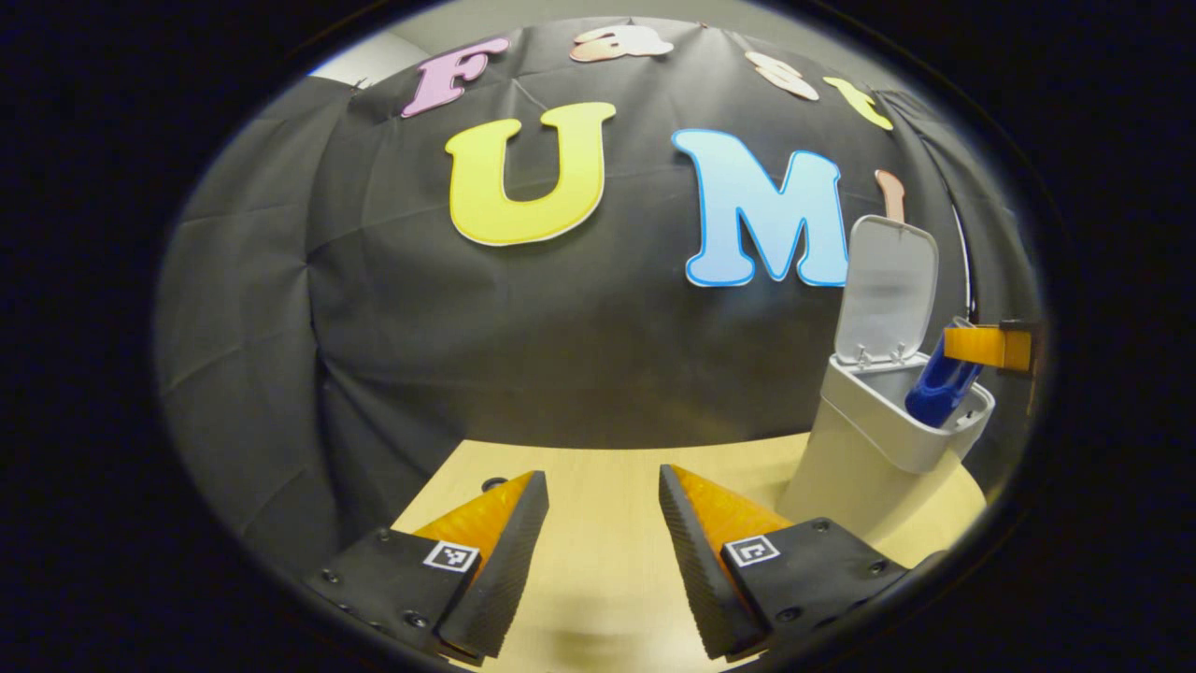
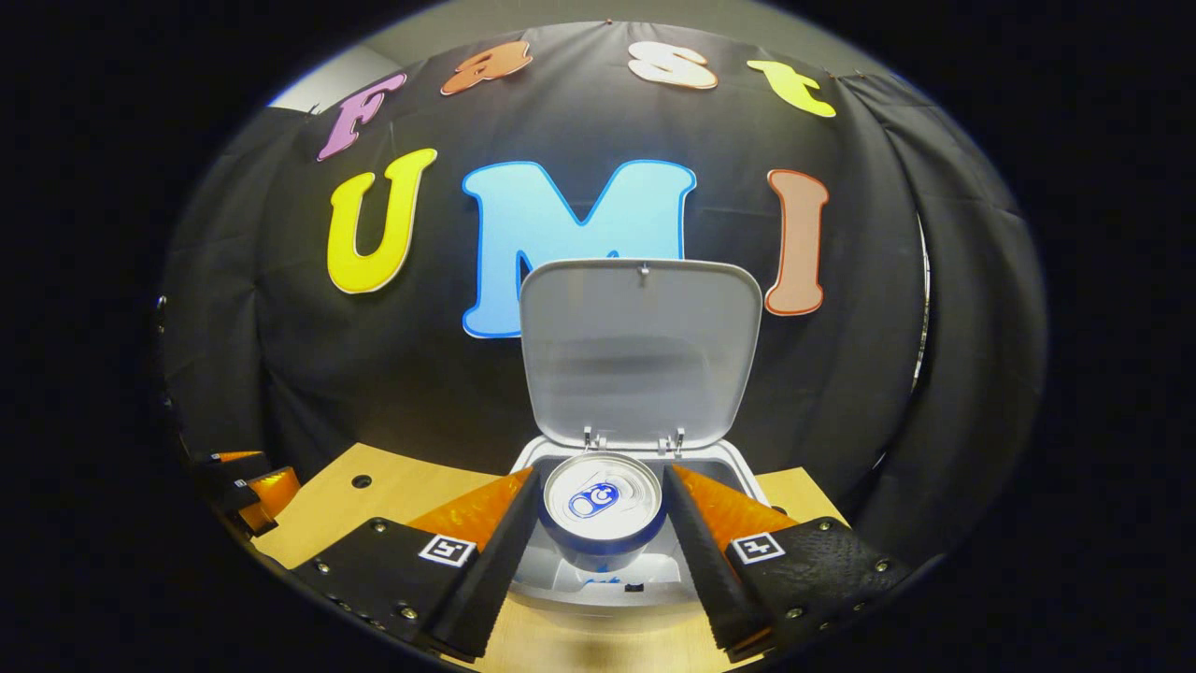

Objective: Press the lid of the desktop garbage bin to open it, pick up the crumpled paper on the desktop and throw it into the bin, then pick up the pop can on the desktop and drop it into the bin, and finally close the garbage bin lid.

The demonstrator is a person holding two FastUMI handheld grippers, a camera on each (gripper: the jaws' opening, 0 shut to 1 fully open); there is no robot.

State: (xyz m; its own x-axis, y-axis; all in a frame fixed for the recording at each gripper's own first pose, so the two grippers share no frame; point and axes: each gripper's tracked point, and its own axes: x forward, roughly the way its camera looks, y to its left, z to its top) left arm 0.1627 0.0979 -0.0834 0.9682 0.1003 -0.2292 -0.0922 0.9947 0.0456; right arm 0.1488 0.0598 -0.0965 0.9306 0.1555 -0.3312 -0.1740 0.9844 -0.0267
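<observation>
Right hand-held gripper (image 2: 603,509) clamps the pop can (image 2: 603,505) above the open bin (image 2: 747,481).

Bin (image 2: 598,584): one, white, lid (image 2: 640,350): one. Pop can (image 2: 603,509): one, blue. Wooden surface (image 1: 607,551): one. Grippers: two, left gripper (image 1: 598,486) and right gripper (image 2: 598,481).

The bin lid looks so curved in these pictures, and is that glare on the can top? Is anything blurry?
Right gripper view: the fisheye bends the raised lid and the table edge; the can top shines with soft reflected light, sharp enough to show its tab. Left gripper view: the bin leans near the picture's edge, slightly softer, and a faint shadow lies on the table between the jaws.
</observation>
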